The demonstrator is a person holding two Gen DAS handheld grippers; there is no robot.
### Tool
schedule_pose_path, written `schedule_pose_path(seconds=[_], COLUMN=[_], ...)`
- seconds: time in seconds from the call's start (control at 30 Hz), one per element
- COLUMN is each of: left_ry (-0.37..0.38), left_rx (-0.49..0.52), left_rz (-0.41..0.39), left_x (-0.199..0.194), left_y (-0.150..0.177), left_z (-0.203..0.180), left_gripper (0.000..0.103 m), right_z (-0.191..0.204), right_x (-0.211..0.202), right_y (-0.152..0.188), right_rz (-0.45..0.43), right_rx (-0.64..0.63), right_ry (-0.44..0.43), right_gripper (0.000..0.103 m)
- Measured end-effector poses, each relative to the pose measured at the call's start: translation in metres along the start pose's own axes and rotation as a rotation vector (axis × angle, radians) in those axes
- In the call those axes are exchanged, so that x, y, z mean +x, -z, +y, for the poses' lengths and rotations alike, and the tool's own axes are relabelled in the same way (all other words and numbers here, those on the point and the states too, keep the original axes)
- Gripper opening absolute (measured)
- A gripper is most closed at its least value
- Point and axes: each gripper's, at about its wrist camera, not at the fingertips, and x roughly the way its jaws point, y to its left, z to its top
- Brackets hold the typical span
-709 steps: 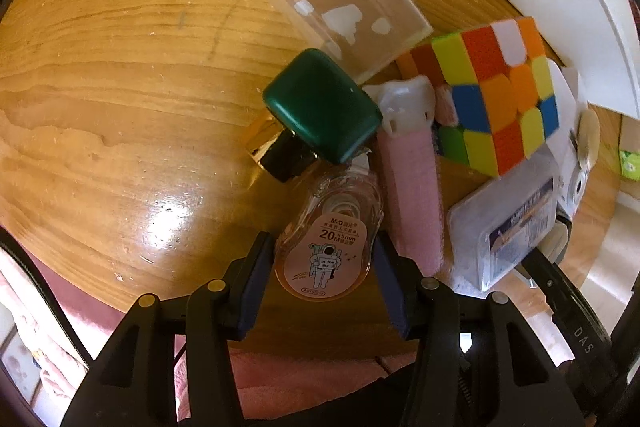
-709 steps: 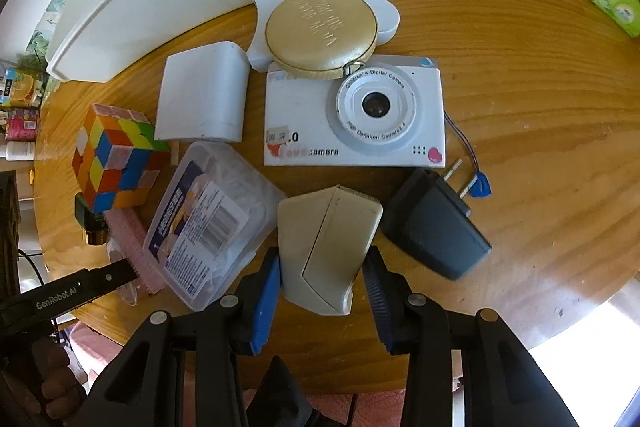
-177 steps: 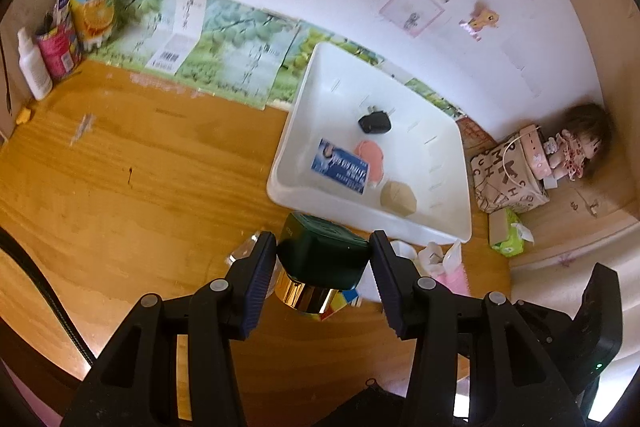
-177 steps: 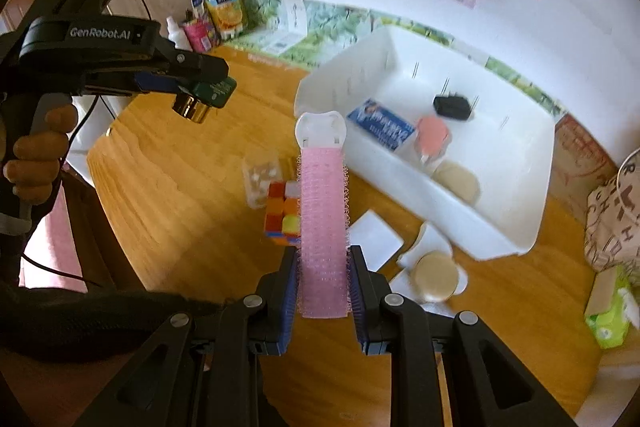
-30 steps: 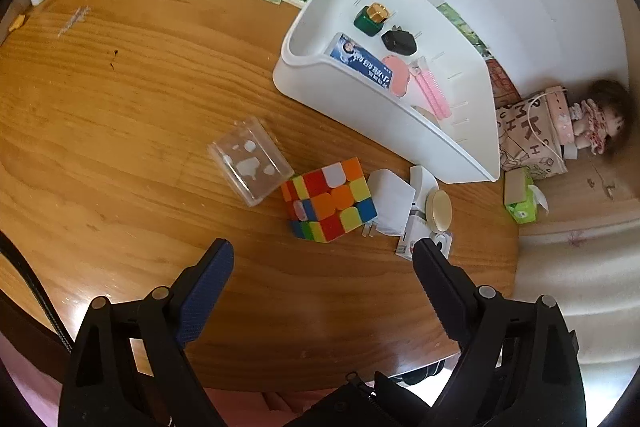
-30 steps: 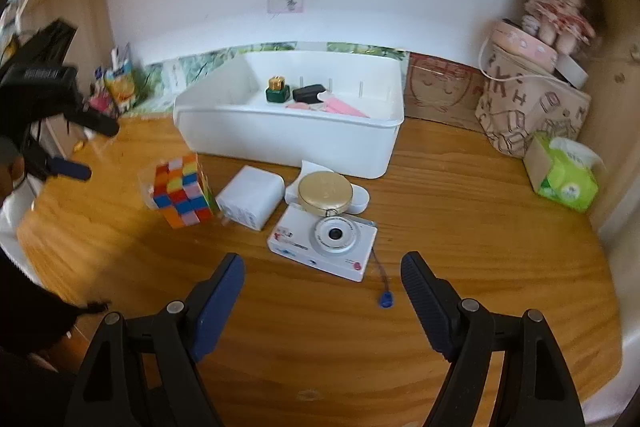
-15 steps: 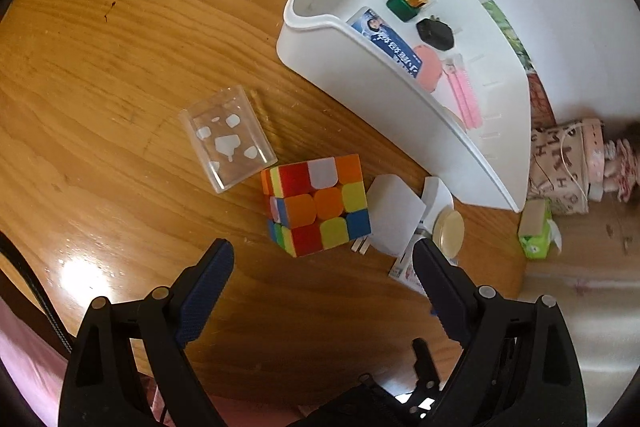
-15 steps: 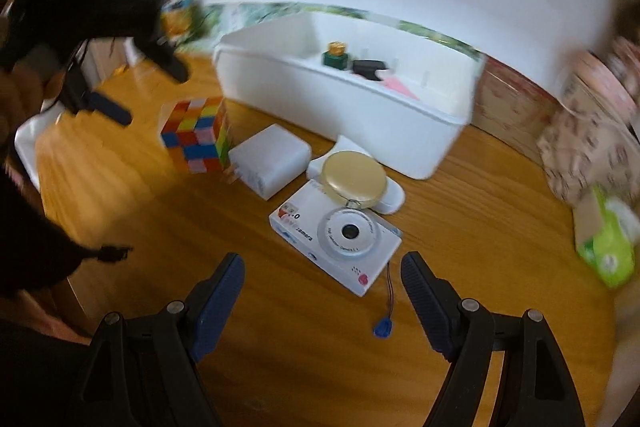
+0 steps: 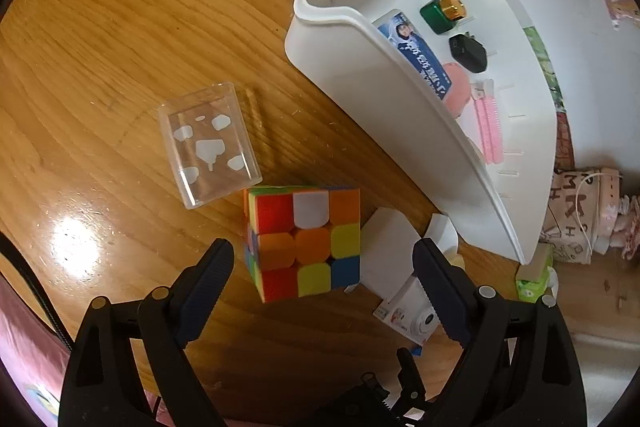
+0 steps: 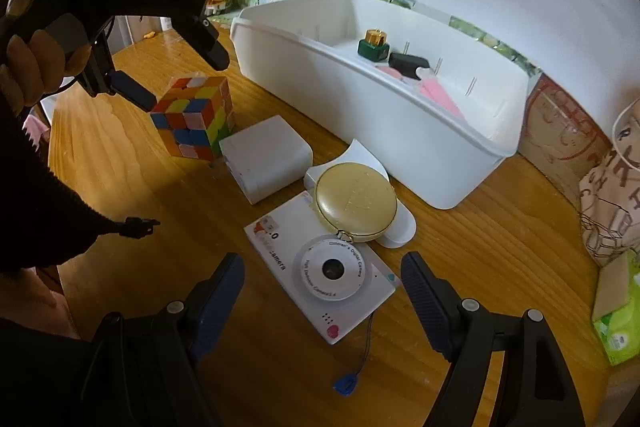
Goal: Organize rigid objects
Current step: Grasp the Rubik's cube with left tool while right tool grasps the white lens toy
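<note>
My left gripper [image 9: 322,253] hangs open just above the colourful puzzle cube [image 9: 306,241], its fingers wide on either side and not touching it. The same cube [image 10: 194,115] shows under the left gripper [image 10: 184,81] in the right wrist view. My right gripper [image 10: 322,265] is open over the white toy camera [image 10: 320,271], whose top edge is overlapped by a round gold compact [image 10: 355,201]. A white charger block [image 10: 266,157] lies between cube and camera. The white bin [image 9: 404,99] holds a green bottle [image 9: 442,13], a black plug [image 9: 468,53], a blue-labelled box and a pink roller.
A clear plastic box [image 9: 208,143] lies on the wooden table left of the cube. A green tissue pack [image 10: 618,315] and a patterned bag [image 10: 612,187] stand at the right edge. A hand [image 10: 36,59] grips the left tool. Cartons and bottles stand along the back wall.
Both grippers have come down and rolled. The cube now sits between the left fingers, and the camera has drawn in between the right fingers. Both stay wide apart.
</note>
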Motion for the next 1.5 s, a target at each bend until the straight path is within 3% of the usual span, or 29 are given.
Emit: schedule_pose_path(seconds=[0.4,0.73,1.27,1.5], left_ry=[-0.065,-0.158,-0.136,-0.116], left_rx=[-0.041,-0.07,-0.055,-0.045], left_rz=[0.028,0.05,0.051,0.042], left_x=[0.02,0.035,0.032,0.026], left_y=[-0.019,-0.031,-0.017,0.004], left_z=[-0.01,-0.018,-0.007,0.0], left_gripper=[0.091,0.067,0.066,0.065], right_z=[-0.013,-0.019,-0.01,-0.008], right_x=[0.028,0.045,0.054,0.051], right_y=[0.001,0.0,-0.007,-0.007], right_rz=[0.071,0.102,0.091,0.103], right_rx=[-0.017,-0.024,-0.027,-0.036], right_ry=[-0.06,-0.093,-0.096,-0.1], right_gripper=[0.082,0.084,0.087,0.077])
